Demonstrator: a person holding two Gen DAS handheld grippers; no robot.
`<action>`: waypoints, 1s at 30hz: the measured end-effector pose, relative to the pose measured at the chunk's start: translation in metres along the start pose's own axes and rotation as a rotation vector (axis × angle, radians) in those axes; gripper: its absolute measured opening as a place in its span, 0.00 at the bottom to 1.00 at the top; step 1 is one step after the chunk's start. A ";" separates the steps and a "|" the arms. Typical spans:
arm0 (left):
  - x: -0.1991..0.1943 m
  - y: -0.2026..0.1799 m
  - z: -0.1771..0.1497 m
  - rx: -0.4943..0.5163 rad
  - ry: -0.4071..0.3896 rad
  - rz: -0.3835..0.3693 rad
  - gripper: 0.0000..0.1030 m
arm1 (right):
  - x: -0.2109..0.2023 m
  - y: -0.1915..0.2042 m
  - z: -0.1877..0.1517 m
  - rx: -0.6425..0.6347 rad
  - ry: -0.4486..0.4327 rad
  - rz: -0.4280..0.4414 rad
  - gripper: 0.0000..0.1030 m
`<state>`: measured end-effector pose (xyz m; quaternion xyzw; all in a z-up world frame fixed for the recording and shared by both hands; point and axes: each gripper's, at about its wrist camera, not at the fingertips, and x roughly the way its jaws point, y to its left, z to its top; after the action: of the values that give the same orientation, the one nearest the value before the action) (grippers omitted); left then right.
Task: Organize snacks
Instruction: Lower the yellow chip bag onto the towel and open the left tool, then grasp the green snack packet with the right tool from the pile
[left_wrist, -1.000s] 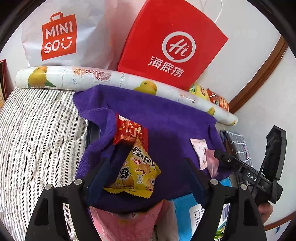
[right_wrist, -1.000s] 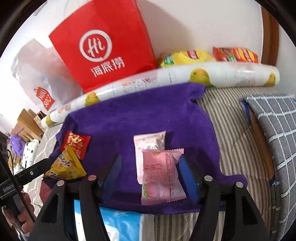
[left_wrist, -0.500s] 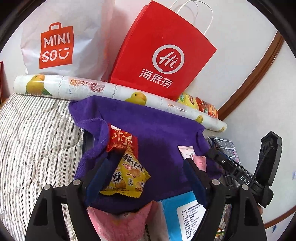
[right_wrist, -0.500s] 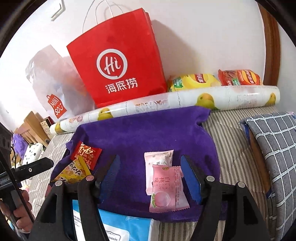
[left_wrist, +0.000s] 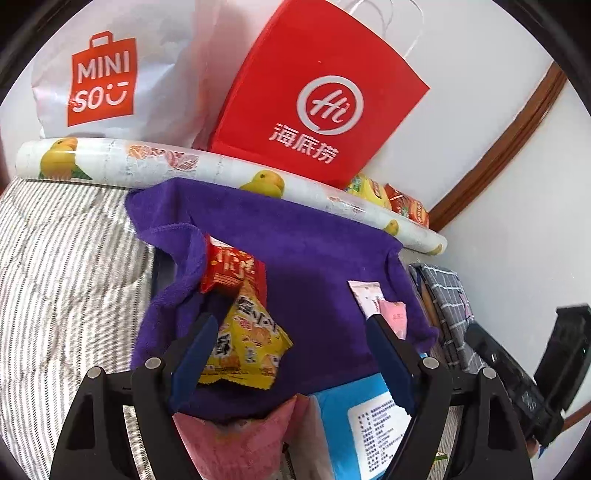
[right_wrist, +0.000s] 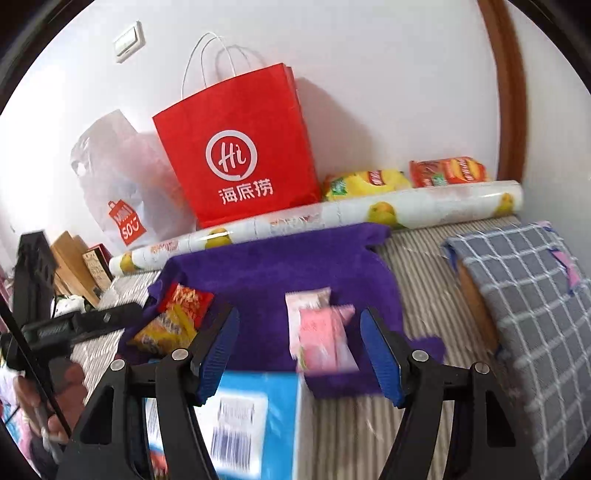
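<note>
A purple towel (left_wrist: 314, 266) (right_wrist: 273, 273) lies spread on the striped bedding. On its left side a red snack packet (left_wrist: 232, 269) (right_wrist: 186, 301) overlaps a yellow cracker packet (left_wrist: 247, 343) (right_wrist: 162, 330). On its right side lie a pale pink packet (left_wrist: 364, 295) (right_wrist: 306, 301) and a darker pink peach packet (left_wrist: 395, 319) (right_wrist: 325, 341). My left gripper (left_wrist: 288, 325) is open over the towel, its left finger beside the yellow packet, nothing gripped. My right gripper (right_wrist: 299, 325) hangs open above the pink packets, clear of them.
A red paper bag (left_wrist: 317, 92) (right_wrist: 240, 162) and a white Miniso bag (left_wrist: 107, 74) lean on the wall behind a fruit-print roll (left_wrist: 221, 173) (right_wrist: 369, 214). Chip bags (right_wrist: 406, 177) lie behind it. A blue box (right_wrist: 255, 417) and a pink bag (left_wrist: 236, 439) sit nearest. A checked cushion (right_wrist: 532, 306) lies right.
The right gripper has drawn back and up from the pink packets, which now lie farther ahead and free. The left gripper has stayed put with a slight tilt.
</note>
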<state>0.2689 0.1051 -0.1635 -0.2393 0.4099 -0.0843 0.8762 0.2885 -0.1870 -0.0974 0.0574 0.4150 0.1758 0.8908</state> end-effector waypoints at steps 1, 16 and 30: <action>0.001 -0.001 0.000 0.001 0.000 -0.001 0.79 | -0.006 0.000 -0.004 -0.004 0.004 0.000 0.66; 0.000 -0.019 -0.006 0.065 0.009 -0.027 0.79 | -0.036 0.013 -0.103 0.040 0.203 0.090 0.66; -0.011 -0.012 -0.004 0.032 -0.007 -0.055 0.79 | -0.003 0.029 -0.124 0.059 0.307 0.175 0.71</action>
<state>0.2590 0.0966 -0.1524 -0.2367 0.3989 -0.1141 0.8786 0.1848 -0.1661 -0.1684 0.0919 0.5446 0.2471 0.7962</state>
